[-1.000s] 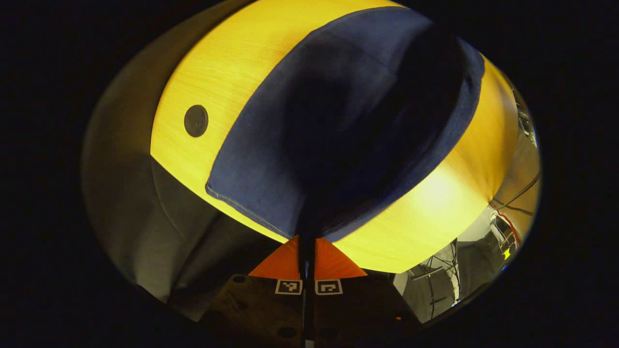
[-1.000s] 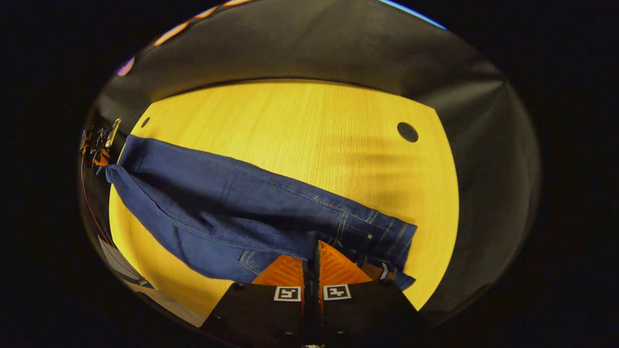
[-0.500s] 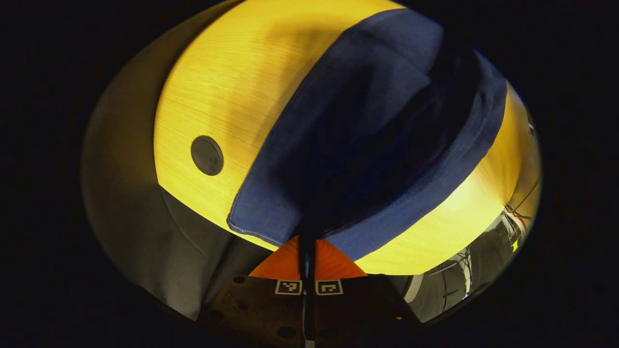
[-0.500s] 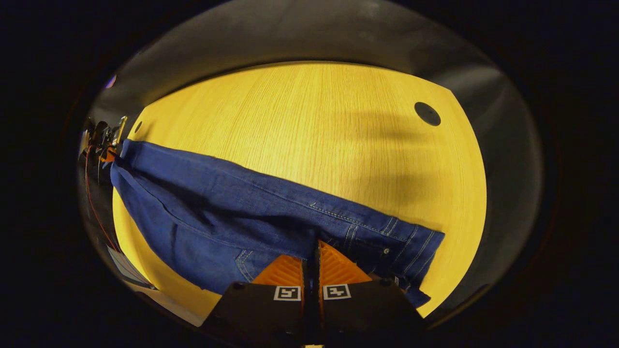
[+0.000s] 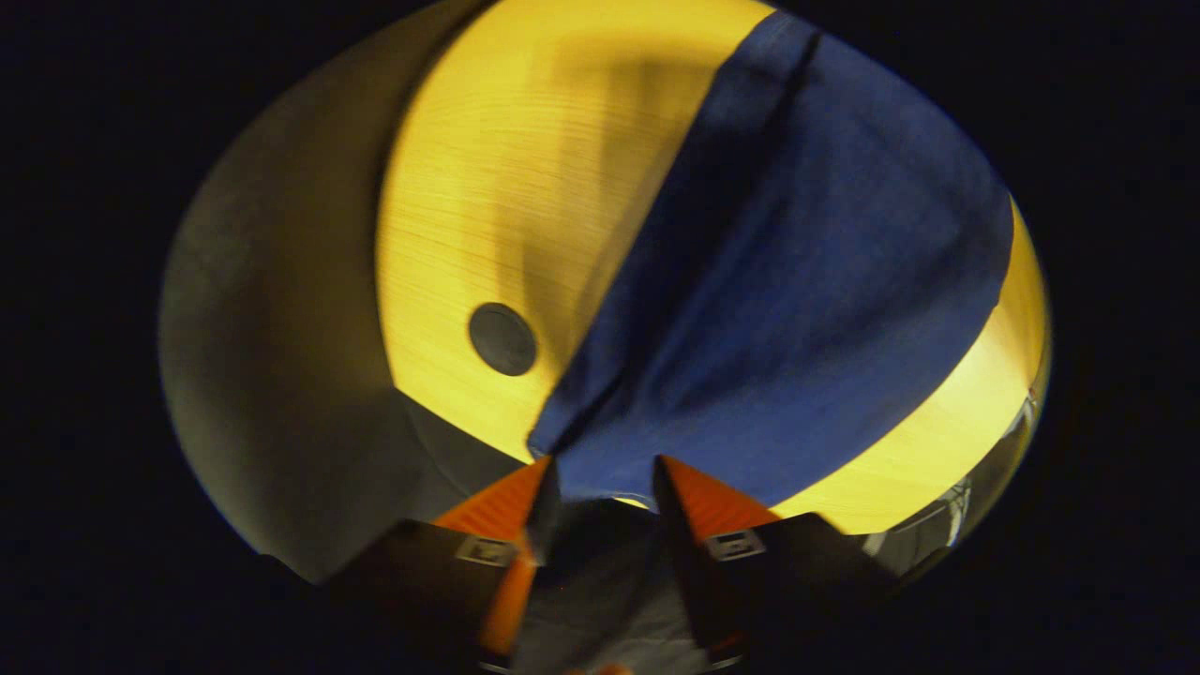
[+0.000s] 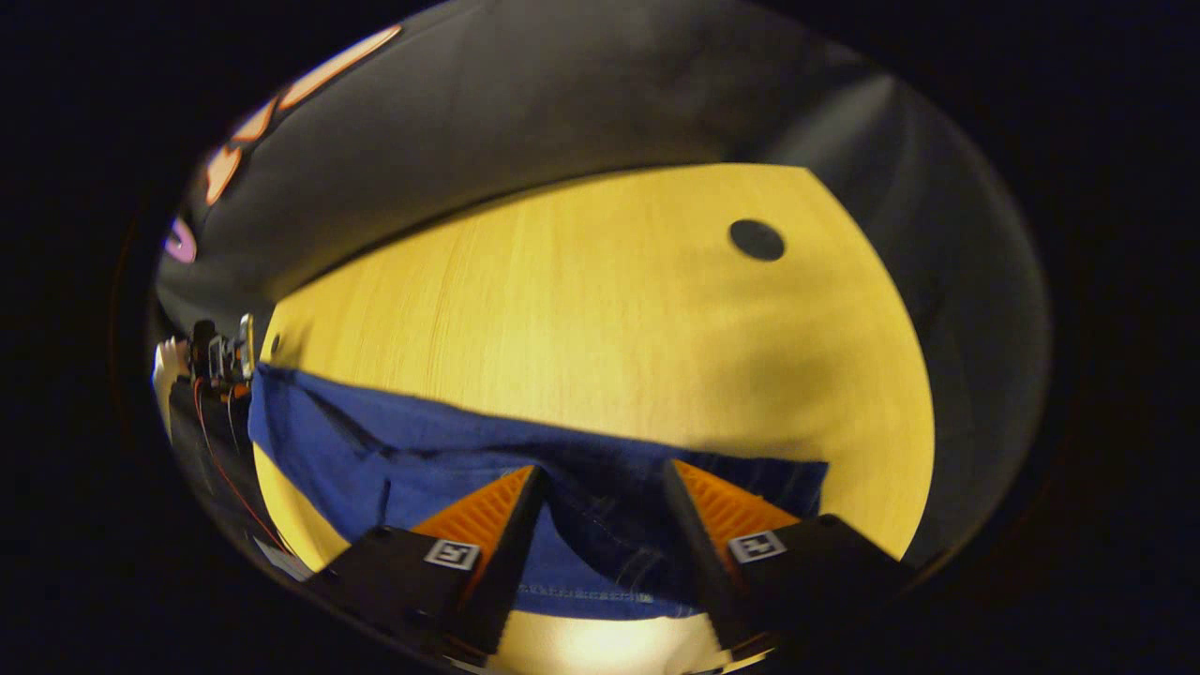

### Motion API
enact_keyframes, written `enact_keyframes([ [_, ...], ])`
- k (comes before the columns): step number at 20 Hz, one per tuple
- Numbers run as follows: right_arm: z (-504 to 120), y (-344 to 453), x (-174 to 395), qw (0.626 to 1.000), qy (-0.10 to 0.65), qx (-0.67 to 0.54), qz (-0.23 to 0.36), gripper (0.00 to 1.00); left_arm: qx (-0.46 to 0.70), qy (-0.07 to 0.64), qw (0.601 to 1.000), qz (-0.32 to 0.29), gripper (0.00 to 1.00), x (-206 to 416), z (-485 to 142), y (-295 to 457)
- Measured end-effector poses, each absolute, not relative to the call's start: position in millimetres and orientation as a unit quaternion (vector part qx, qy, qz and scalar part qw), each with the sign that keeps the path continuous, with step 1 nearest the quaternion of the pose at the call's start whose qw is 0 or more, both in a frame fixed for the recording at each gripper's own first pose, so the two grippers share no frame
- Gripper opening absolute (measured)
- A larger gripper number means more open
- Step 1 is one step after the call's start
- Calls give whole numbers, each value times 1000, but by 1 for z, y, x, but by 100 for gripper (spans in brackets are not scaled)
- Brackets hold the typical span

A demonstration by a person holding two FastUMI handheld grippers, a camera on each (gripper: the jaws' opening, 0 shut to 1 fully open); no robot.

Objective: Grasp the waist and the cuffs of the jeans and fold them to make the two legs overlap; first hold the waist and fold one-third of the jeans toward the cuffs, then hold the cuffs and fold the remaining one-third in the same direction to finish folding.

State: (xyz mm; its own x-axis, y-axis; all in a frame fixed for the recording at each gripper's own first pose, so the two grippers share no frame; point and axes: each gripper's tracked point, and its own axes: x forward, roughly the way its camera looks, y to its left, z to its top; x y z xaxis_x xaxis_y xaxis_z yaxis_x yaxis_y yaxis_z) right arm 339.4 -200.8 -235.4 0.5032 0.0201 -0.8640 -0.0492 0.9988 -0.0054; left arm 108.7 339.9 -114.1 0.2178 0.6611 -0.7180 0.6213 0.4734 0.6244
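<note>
In the left gripper view the left gripper [image 5: 600,478] is seen with its fingers spread apart and nothing between them, the jeans [image 5: 797,272] lying flat on the wooden table [image 5: 487,169] beside a round dark grommet [image 5: 502,338]. In the right gripper view the right gripper [image 6: 600,487] is likewise parted over the jeans' near end, whose stitching is blurred, and far off at the left a hand [image 6: 172,364] is glimpsed at the table's edge, too small for detail.

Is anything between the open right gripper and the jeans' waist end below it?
Nothing visible. The right gripper hangs open directly over the jeans, which lie flat on the table, with only bare tabletop beside them.
</note>
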Motion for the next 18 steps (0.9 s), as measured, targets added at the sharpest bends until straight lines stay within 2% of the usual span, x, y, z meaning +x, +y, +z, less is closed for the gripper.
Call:
enact_keyframes([
  [2,-209,-218,352,888,460,5,-4,100,527,604,597,24,99,111,-109,345],
  [3,-196,-227,356,896,444,9,-12,95,532,593,604,27,94,116,-101,341],
  [5,-188,-228,348,906,422,16,-28,99,530,568,628,40,95,120,-98,341],
  [6,-184,-231,343,909,415,22,-34,99,519,550,652,50,95,122,-97,338],
  [7,-180,-238,340,910,412,25,-40,94,502,527,682,63,95,127,-94,332],
  [8,-179,-246,334,910,411,27,-49,99,483,502,714,74,95,131,-93,326],
  [11,-181,-273,304,906,416,43,-69,99,411,422,803,90,95,136,-89,291],
  [12,-185,-279,295,902,422,50,-73,94,381,392,833,91,95,137,-89,276],
  [13,-191,-286,287,900,427,53,-76,99,348,371,855,97,95,135,-92,264],
  [15,-203,-295,274,895,435,59,-76,94,281,344,889,112,95,128,-99,244],
  [16,-209,-299,269,893,440,60,-76,99,245,330,904,116,95,122,-106,230],
  [18,-222,-308,258,887,453,50,-73,99,192,307,923,130,95,114,-124,228],
])
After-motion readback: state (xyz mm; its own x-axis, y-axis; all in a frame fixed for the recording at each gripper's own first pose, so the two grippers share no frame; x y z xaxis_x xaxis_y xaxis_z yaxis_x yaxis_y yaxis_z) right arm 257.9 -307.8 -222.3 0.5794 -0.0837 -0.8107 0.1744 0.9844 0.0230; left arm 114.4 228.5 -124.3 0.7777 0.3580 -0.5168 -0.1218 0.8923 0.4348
